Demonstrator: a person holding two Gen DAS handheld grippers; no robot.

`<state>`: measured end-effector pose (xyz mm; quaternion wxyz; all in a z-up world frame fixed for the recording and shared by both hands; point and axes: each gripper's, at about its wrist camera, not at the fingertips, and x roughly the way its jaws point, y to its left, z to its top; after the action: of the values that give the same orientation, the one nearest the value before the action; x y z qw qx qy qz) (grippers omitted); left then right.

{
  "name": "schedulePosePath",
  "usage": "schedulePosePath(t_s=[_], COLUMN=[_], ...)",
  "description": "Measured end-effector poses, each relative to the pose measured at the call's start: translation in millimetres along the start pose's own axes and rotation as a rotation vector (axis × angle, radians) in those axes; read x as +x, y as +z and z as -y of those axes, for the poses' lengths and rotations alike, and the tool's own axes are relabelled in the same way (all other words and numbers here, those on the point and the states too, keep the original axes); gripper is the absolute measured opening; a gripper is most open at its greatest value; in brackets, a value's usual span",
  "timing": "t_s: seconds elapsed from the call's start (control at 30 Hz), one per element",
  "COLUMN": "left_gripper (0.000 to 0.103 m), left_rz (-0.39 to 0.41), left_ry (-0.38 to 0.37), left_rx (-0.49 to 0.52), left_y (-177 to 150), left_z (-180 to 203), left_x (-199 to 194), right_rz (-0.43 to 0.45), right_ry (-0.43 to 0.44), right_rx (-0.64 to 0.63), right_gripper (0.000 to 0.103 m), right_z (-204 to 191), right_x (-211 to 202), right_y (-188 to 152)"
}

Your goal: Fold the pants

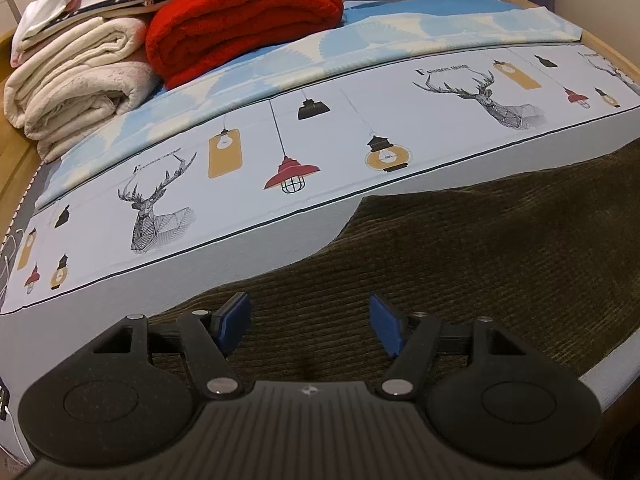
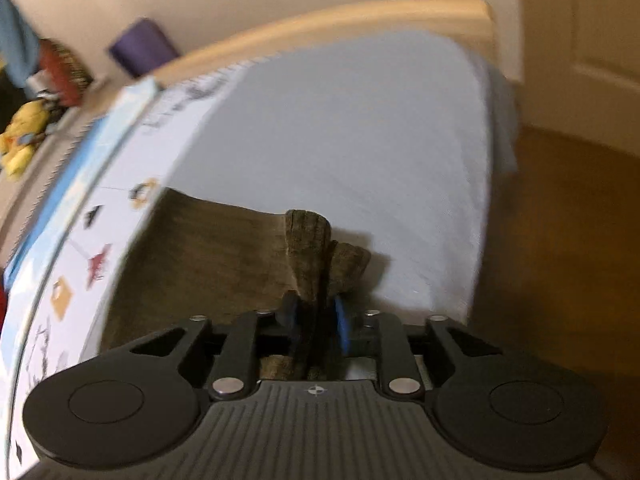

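Dark brown corduroy pants (image 1: 480, 260) lie spread on a pale bed sheet (image 1: 280, 224) printed with deer and lamps. My left gripper (image 1: 310, 320) hovers just over the near part of the pants, its blue pads wide apart with only flat cloth below them. In the right wrist view, which is blurred, the same pants (image 2: 208, 256) reach toward the bed's right side. My right gripper (image 2: 316, 316) is shut on a bunched-up fold of the pants (image 2: 308, 248) that stands up out of the jaws.
A folded red blanket (image 1: 240, 20) and cream blankets (image 1: 80, 80) are stacked at the bed's far left. The wooden bed frame (image 2: 320, 16) curves behind. The bed's right edge drops to a brown floor (image 2: 560, 240). Bare sheet (image 2: 340, 140) lies beyond the pants.
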<state>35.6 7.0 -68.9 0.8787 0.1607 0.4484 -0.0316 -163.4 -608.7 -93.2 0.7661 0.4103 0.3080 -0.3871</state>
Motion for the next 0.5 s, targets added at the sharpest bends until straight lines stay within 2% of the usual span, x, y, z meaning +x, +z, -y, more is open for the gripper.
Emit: schedulePosePath(t_s=[0.03, 0.1, 0.2, 0.23, 0.27, 0.3, 0.5], left_gripper=[0.073, 0.073, 0.073, 0.073, 0.073, 0.073, 0.073], left_rz=[0.0, 0.0, -0.002, -0.002, -0.001, -0.001, 0.015], left_ry=[0.0, -0.001, -0.004, -0.005, -0.006, -0.007, -0.016], left_rx=[0.003, 0.008, 0.017, 0.02, 0.022, 0.025, -0.005], left_y=[0, 0, 1, 1, 2, 2, 10], left_z=[1, 3, 6, 8, 9, 9, 6], left_x=[0, 1, 1, 2, 2, 2, 1], right_rz=[-0.006, -0.017, -0.046, -0.043, -0.043, -0.038, 0.132], right_ry=[-0.002, -0.002, 0.018, 0.021, 0.029, 0.042, 0.108], right_rx=[-0.013, -0.042, -0.047, -0.053, -0.057, -0.059, -0.229], right_gripper=[0.036, 0.046, 0.047, 0.043, 0.027, 0.016, 0.013], right_z=[0, -2, -2, -2, -4, -7, -51], right_x=[2, 5, 9, 9, 8, 4, -46], right_y=[0, 0, -3, -3, -3, -2, -2])
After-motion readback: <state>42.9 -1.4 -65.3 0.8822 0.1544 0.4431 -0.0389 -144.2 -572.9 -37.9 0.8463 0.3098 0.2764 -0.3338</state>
